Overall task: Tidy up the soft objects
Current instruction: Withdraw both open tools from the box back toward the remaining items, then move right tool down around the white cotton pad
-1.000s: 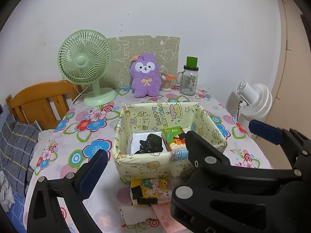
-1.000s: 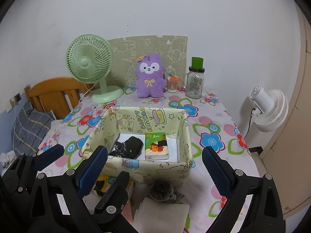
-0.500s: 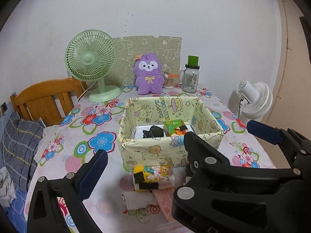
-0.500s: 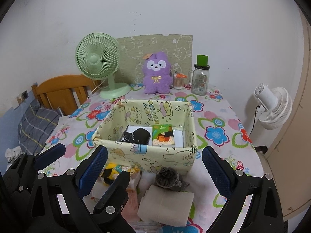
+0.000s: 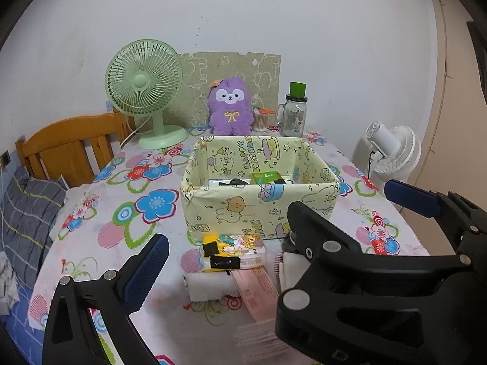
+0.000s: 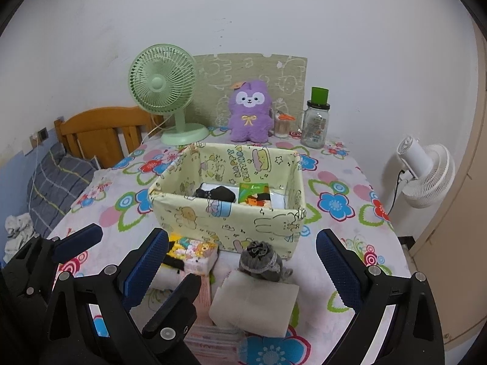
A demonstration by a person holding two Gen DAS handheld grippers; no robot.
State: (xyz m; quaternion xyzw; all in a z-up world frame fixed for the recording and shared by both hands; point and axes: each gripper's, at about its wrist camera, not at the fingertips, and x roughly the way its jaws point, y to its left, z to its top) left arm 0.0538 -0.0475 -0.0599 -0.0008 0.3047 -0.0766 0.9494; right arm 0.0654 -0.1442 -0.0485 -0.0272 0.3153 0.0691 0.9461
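Note:
A yellow cartoon-print fabric box (image 5: 258, 210) (image 6: 225, 210) stands mid-table; inside lie a black soft item (image 6: 217, 194) and a green packet (image 6: 254, 193). In front of it lie a colourful tissue pack (image 5: 234, 251) (image 6: 194, 254), a grey rolled sock (image 6: 261, 261), a white folded cloth (image 6: 254, 307) and a pink packet (image 5: 255, 292). My left gripper (image 5: 274, 225) is open and empty above the near items. My right gripper (image 6: 243, 261) is open and empty, straddling the sock and cloth from above.
A green fan (image 6: 162, 91), a purple plush (image 6: 250, 111) and a glass jar with green lid (image 6: 316, 121) stand at the table's back. A wooden chair (image 5: 70, 146) is at the left. A white fan (image 6: 426, 176) stands off the right edge.
Both grippers have pulled back and away from the box, so the items on the table in front of it have come into view. Both stayed open.

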